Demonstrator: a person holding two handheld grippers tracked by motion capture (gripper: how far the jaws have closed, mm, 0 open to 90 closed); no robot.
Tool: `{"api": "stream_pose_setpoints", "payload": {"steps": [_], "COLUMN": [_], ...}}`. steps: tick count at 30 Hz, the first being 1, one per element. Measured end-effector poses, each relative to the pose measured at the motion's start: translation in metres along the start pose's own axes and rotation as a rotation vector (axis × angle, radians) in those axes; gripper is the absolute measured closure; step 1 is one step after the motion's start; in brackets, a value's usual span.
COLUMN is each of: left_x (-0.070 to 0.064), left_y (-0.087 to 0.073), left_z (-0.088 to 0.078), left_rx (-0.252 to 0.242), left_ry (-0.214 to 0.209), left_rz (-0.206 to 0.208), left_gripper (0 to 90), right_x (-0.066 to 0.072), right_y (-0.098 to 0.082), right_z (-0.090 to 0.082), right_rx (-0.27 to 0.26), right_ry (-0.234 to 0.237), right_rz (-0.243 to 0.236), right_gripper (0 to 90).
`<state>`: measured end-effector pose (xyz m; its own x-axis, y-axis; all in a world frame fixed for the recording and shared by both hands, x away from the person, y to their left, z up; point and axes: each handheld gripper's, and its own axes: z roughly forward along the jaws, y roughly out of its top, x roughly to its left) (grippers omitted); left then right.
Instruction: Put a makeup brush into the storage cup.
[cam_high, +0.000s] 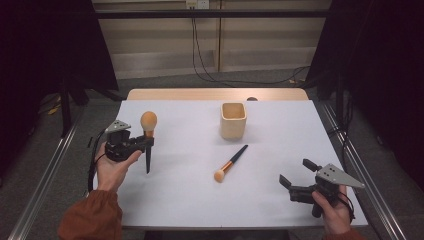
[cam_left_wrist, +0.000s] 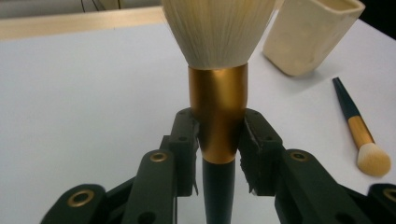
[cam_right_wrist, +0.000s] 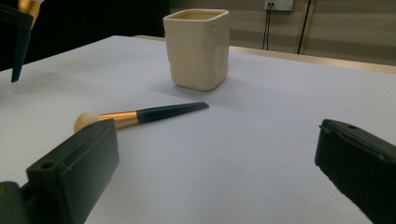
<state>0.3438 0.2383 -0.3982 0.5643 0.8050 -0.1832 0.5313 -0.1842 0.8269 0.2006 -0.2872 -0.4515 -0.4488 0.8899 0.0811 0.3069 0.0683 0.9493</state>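
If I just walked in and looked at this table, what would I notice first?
Probably the big fluffy makeup brush, held upright above the left side of the white table, bristles up, with the left hand-held gripper clamped on its gold collar. Next, the cream cup standing toward the back, and a smaller brush lying flat in front of it. The right hand-held gripper waits open at the right.

Large brush (cam_left_wrist: 218, 70) tips beyond frame

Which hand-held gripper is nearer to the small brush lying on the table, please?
The right hand-held gripper, open, near-right of the small brush. The left hand-held gripper holds the large brush farther off left.
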Motion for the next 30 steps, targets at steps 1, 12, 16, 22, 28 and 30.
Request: {"api": "stream_pose_setpoints", "payload": {"steps": [1, 12, 16, 22, 28, 30], "left_x": [0.0, -0.012, -0.016, -0.021, -0.025, -0.028], "left_y": [0.001, 0.001, 0.003, 0.005, 0.01, 0.014], "left_z": [-0.001, 0.003, 0.007, 0.012, 0.015, 0.016], "left_rx": [-0.015, -0.1, -0.13, -0.149, -0.171, -0.178], "left_ry": [-0.007, -0.07, -0.089, -0.103, -0.111, -0.107], "left_rz": [-0.005, 0.069, 0.084, 0.093, 0.089, 0.094], "left_gripper": [68.4, 68.4, 68.4, 68.4, 68.4, 68.4], "right_x": [0.0, 0.0, 0.0, 0.0, 0.0, 0.0], "right_y": [0.0, 0.0, 0.0, 0.0, 0.0, 0.0], "right_z": [0.0, 0.0, 0.0, 0.0, 0.0, 0.0], "right_rx": [-0.001, -0.002, -0.002, -0.003, -0.003, -0.003], "right_ry": [0.0, 0.003, 0.003, 0.003, 0.002, 0.002], "right_rz": [-0.004, -0.005, -0.006, -0.005, -0.004, -0.005], "right_gripper": [0.0, 0.0, 0.0, 0.0, 0.0, 0.0]}}
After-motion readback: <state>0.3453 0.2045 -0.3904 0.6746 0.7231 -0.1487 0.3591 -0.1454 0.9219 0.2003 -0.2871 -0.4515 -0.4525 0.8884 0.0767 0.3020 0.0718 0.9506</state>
